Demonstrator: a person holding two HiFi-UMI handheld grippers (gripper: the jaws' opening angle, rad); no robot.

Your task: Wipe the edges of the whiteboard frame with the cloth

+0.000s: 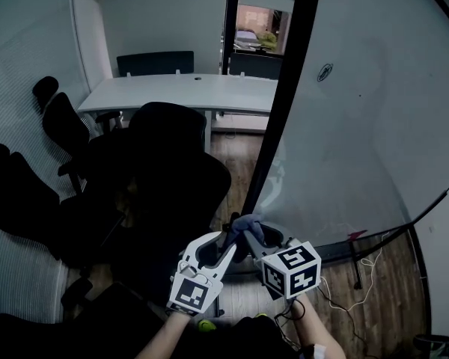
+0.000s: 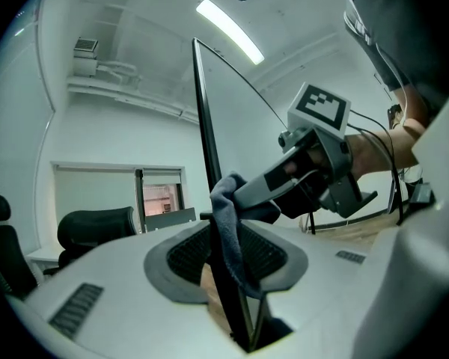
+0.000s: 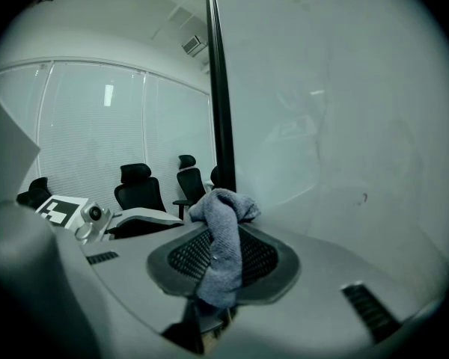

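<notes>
Right gripper clamps cloth against whiteboard frame edge; left gripper jaws apart, straddling the frame, cloth hanging between, unpressed.

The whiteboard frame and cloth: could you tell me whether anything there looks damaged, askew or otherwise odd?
Nothing looks damaged or spilled. The right gripper holds the cloth bunched against the black whiteboard frame. Only a small round mark on the board and loose cables lying below it stand out.
</notes>
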